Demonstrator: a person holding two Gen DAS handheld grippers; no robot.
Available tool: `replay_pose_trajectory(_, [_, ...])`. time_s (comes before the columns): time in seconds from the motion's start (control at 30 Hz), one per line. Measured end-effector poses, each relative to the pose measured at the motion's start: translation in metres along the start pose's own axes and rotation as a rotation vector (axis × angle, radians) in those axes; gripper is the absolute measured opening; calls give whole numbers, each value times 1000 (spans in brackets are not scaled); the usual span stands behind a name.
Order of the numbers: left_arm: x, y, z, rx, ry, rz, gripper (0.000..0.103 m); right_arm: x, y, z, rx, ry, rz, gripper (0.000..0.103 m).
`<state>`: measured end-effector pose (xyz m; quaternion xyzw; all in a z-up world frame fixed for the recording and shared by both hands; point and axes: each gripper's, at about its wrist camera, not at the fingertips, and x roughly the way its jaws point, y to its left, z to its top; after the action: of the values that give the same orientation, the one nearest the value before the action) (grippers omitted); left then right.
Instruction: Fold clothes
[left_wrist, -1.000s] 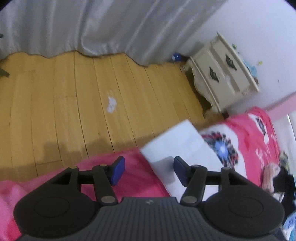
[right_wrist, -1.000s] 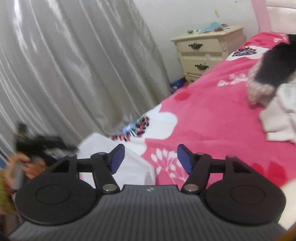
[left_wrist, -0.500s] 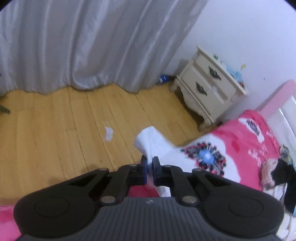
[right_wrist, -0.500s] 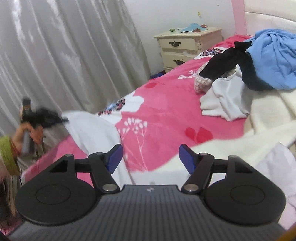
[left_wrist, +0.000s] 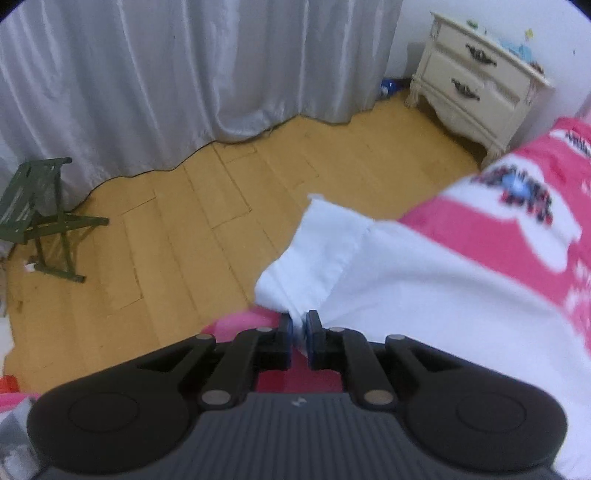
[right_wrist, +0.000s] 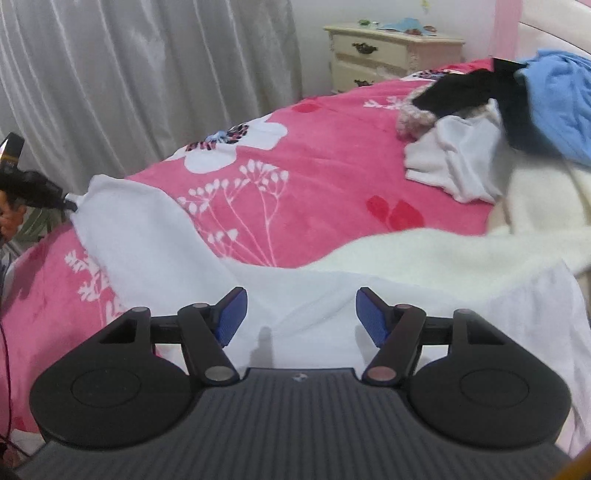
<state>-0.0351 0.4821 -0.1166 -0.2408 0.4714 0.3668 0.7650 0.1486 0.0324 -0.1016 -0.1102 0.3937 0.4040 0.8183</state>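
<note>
Left claw (left_wrist: 298, 328): pressed together on a fold of the white garment (left_wrist: 424, 295). A second ago its blue pads stood spread over the cloth; half a second ago they had closed, and the pinch holds now.
Right claw (right_wrist: 297, 314): spread wide, nothing between the pads, hovering just above the white garment (right_wrist: 295, 299); it was spread in both earlier views too.
White garment: spread over the near part of the bed (right_wrist: 314, 192). One end is drawn out to the bed's left edge, where the left claw (right_wrist: 55, 197) grips it, seen small in the right wrist view. The loose sleeve-like end (left_wrist: 325, 236) juts out past that edge over the wooden floor (left_wrist: 166, 229).
What changed: the left claw went from open to gripping, and the cloth now rises to the pinch as a taut ridge instead of lying flat.
Meaning for the task: one end is secured and lifted. Judging by its open pads over the cloth, the right claw looks placed to take a second hold, but whether this is spreading out or a fold being carried over cannot be settled.
Other clothes: a heap of blue, black and white pieces (right_wrist: 498, 110) lies toward the far right of the bed, unfolded.
</note>
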Motion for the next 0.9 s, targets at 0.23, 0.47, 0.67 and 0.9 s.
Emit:
replay_pose_trajectory(0.23, [-14, -11, -16, 151, -7, 77, 8, 47, 28, 27, -398, 29, 145, 57])
replay_pose_trajectory(0.47, [-10, -16, -26, 220, -38, 100, 8, 97, 47, 29, -661, 207, 248, 56])
replay_pose_trajectory(0.67, [-10, -17, -32, 253, -53, 114, 9, 105, 57, 32, -659, 252, 270, 9])
replay_pose_trajectory(0.9, [-4, -21, -33, 261, -56, 137, 9, 79, 34, 37, -489, 69, 179, 1])
